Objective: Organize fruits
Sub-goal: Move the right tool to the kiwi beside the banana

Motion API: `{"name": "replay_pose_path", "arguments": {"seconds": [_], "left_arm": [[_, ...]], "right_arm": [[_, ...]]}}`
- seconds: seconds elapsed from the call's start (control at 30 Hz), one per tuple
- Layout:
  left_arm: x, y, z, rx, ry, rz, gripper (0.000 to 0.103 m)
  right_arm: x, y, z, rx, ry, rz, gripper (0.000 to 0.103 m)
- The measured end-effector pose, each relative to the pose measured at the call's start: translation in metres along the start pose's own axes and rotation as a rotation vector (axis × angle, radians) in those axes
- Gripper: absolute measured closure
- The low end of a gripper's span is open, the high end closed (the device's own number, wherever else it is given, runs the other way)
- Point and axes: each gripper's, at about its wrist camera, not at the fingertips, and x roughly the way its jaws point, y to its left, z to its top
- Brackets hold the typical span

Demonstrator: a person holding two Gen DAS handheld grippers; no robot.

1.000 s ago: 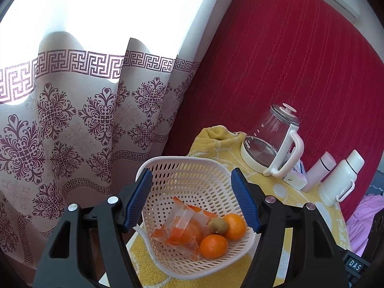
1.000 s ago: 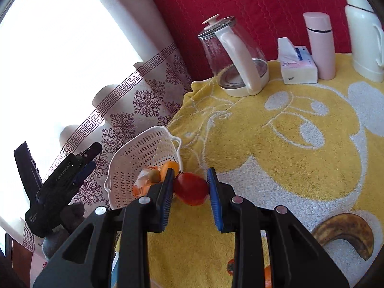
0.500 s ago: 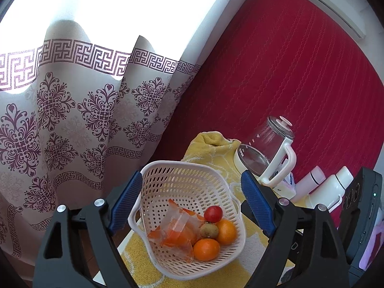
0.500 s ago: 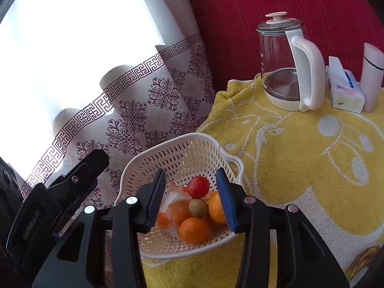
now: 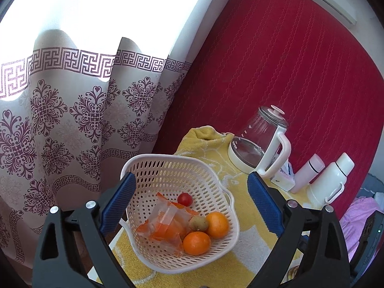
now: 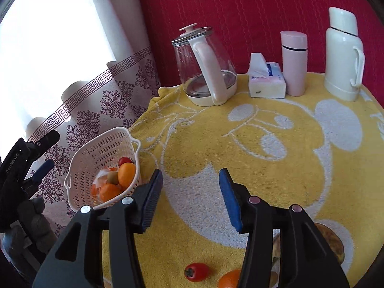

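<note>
Right gripper point(image 6: 190, 198), jaws released and empty, hovers above the small tomato point(image 6: 196, 271): light, soft, slippery, best pinched gently across its middle.

The left wrist camera looks steeply down between its own fingers into the white basket point(image 5: 148, 165) at the table's edge, close up, with the curtain behind. The right wrist camera sits higher and farther back, facing across the yellow towel point(image 6: 300, 168) toward the red wall. Both views share the basket, the glass kettle point(image 5: 259, 141) and the flasks.
</note>
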Motion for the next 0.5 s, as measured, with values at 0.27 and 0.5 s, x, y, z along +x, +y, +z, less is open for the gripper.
{"name": "replay_pose_path", "arguments": {"seconds": [0.27,0.5], "left_arm": [[0.002,-0.023,-0.013,0.064,0.017,-0.011,0.008],[0.002,-0.039,-0.022,0.107,0.028,-0.024,0.008]], "right_arm": [[-0.025,-0.047,-0.028,0.064,0.017,-0.040,0.050],[-0.042,-0.039,-0.059,-0.031,0.035,-0.040,0.050]]}}
